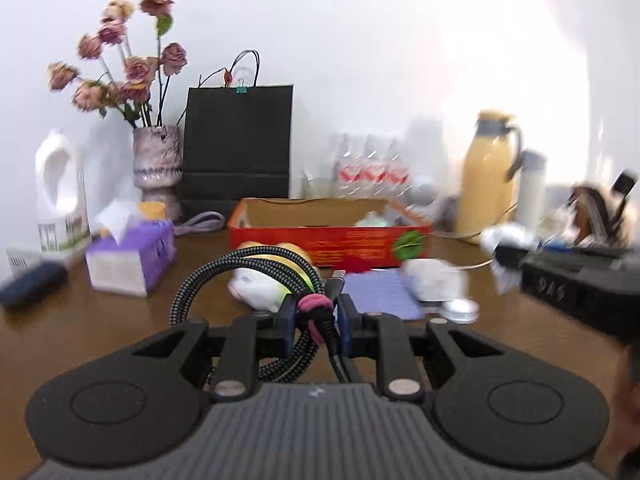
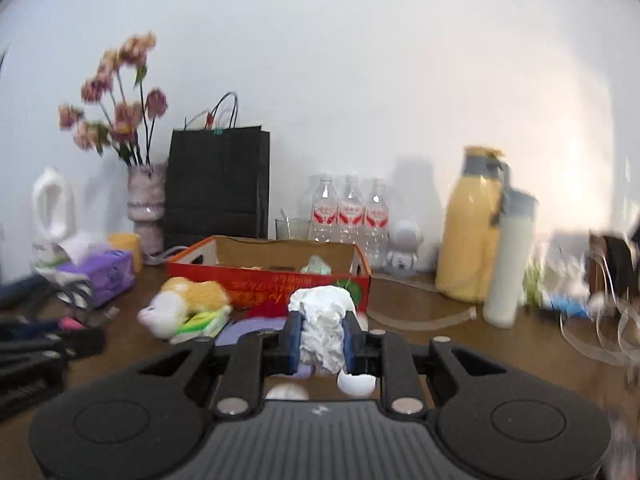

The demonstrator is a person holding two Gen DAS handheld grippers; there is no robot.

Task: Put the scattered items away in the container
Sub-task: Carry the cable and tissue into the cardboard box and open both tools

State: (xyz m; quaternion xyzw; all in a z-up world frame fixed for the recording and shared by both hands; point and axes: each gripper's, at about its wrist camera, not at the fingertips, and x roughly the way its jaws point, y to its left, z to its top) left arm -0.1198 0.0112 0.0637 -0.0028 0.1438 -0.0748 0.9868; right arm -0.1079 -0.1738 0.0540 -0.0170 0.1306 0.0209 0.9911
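We see our left tongs point(image 1: 314, 314) clamped on a coiled black braided cable point(image 1: 240, 268), our right tongs point(image 2: 322, 340) clamped on crumpled white paper point(image 2: 324, 320); both point nearly level toward the red cardboard box point(image 2: 280, 280) across the brown worktop point(image 2: 460, 344).

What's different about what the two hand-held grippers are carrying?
The left hand-held gripper is shut on a coiled braided cable, dark, stiff and bound by a pink band; the right hand-held gripper is shut on a crumpled white tissue, pale and soft. The cable loops out past the jaws; the tissue bunches between them. Both are held up facing the red cardboard box.
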